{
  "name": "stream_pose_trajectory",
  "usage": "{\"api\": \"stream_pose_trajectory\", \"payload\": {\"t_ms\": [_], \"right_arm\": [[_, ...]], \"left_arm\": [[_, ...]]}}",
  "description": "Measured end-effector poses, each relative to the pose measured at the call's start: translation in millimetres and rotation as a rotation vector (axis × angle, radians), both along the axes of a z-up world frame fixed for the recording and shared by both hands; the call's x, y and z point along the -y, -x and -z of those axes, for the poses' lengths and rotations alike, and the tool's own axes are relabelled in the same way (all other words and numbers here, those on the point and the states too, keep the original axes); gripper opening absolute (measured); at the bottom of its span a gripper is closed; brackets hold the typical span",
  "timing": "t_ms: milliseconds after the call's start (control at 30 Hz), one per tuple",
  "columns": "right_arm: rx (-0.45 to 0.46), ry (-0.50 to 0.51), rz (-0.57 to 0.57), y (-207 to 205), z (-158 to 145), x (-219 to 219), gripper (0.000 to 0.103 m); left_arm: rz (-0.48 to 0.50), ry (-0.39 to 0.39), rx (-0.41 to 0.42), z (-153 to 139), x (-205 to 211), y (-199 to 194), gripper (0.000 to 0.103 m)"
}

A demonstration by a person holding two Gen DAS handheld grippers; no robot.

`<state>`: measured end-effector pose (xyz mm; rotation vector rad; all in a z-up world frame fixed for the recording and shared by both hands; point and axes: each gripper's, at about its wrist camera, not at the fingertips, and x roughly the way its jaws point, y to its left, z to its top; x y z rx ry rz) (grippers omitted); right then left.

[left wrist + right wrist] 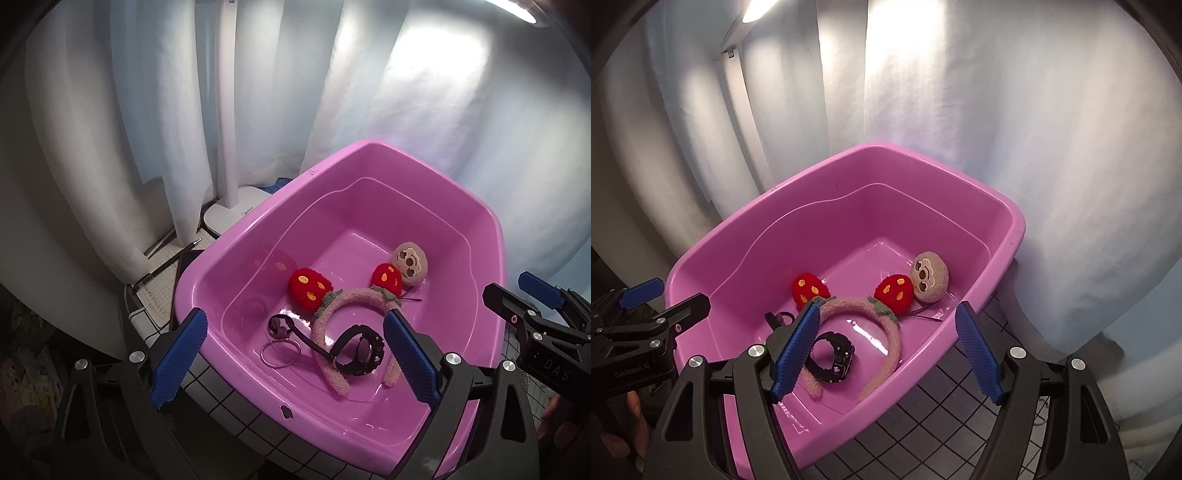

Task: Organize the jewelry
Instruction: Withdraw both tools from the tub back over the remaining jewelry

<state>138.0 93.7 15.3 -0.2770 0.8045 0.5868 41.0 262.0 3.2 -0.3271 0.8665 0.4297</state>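
The left gripper [291, 363] hangs above the near left corner of the pink tub [236, 236], jaws spread wide and holding nothing. Straight ahead of it, on the tub floor, lie the small pieces: a dark hair tie [281, 325], just nearer a thin silver ring [279, 353], then to their right a black watch [360, 350]. The watch rests inside the arch of the plush headband [334, 306], its strap crossing the headband's left leg. The headband's arch points far, its two legs running toward the near wall, with red strawberry puffs at the far shoulders. Far right sits a tan plush clip [410, 265], touching the right puff.

The right gripper [886, 350] is also wide open and empty, held over the near right rim, with the watch just ahead of its left finger.

By my reading, everything already lies in the tub; for any further sorting, the ring and tie fall to the left gripper, the clip to the right.
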Motion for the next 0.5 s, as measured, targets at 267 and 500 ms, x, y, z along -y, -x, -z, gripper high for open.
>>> {"api": "stream_pose_trajectory", "payload": {"t_ms": [267,500], "right_arm": [[0.008,-0.051,0.028,31.3,-4.3,39.3,0.072],[0.012,-0.086,0.058,77.7,7.1,87.0,0.072]], "left_arm": [[-0.001,-0.015,0.015,-7.0,20.0,14.8,0.095],[0.039,-0.049,0.019,-6.3,60.4,33.4,0.095]]}}
